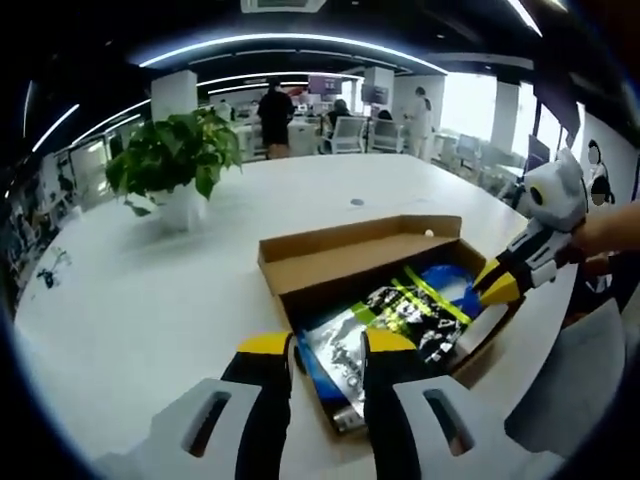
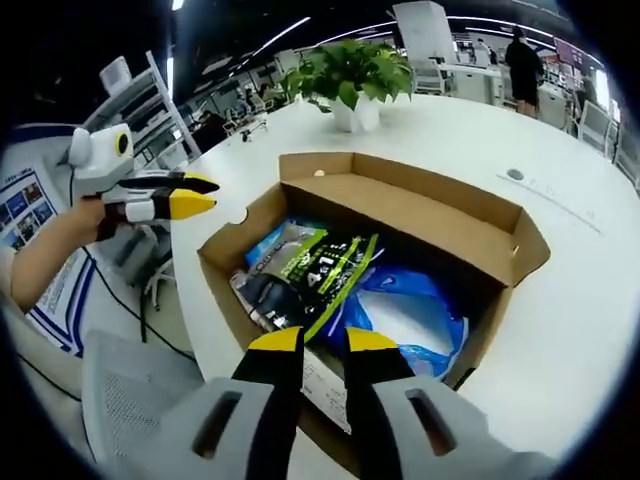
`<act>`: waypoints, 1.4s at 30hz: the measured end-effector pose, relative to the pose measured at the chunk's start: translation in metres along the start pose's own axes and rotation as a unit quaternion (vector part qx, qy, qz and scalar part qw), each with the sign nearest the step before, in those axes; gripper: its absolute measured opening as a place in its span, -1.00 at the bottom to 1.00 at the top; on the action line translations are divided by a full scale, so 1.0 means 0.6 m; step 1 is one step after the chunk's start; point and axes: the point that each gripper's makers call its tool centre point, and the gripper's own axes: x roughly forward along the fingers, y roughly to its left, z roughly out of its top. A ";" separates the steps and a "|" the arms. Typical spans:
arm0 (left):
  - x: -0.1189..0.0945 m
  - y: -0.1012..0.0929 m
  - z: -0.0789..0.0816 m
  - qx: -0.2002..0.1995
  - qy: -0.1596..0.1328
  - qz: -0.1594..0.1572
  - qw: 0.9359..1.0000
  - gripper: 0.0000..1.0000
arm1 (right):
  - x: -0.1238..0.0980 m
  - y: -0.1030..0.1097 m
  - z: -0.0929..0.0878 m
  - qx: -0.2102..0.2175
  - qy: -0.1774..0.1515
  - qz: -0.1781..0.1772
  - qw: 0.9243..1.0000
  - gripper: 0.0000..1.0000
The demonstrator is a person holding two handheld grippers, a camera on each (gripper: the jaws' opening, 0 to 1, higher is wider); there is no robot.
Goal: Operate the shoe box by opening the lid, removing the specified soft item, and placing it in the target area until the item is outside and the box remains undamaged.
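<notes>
The brown cardboard shoe box lies open on the white table, its lid folded back. Inside lie a soft black, green and white packet and a blue and white bag. My left gripper hovers off the table's edge, short of the box, jaws a little apart with nothing between them. My right gripper hangs over the box's near wall beside the blue bag, jaws narrowly apart and empty.
A potted green plant stands on the white table beyond the box. A small round inset sits in the tabletop. Grey chairs stand by the table edge. People stand far back in the office.
</notes>
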 end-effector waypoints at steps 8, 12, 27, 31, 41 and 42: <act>-0.001 -0.007 -0.004 0.000 0.000 -0.006 1.000 -0.51 | 0.021 0.010 -0.013 0.009 0.020 0.009 1.000 -0.75; -0.003 -0.008 -0.006 -0.001 0.001 -0.008 1.000 -0.51 | 0.031 0.014 -0.016 0.027 0.026 0.015 0.999 -0.77; -0.007 -0.001 -0.014 -0.005 0.002 -0.006 1.000 -0.52 | 0.061 0.023 -0.023 0.074 0.041 0.023 0.996 -0.84; -0.009 0.000 -0.015 -0.008 0.001 -0.007 1.000 -0.53 | 0.069 0.027 -0.021 0.095 0.037 0.032 0.994 -0.85; -0.016 0.008 -0.020 -0.013 -0.002 -0.002 1.000 -0.54 | 0.087 0.029 -0.024 0.130 0.043 0.034 0.990 -0.88; -0.017 0.009 -0.020 -0.014 -0.002 -0.001 1.000 -0.54 | 0.087 0.031 -0.023 0.134 0.042 0.037 0.989 -0.86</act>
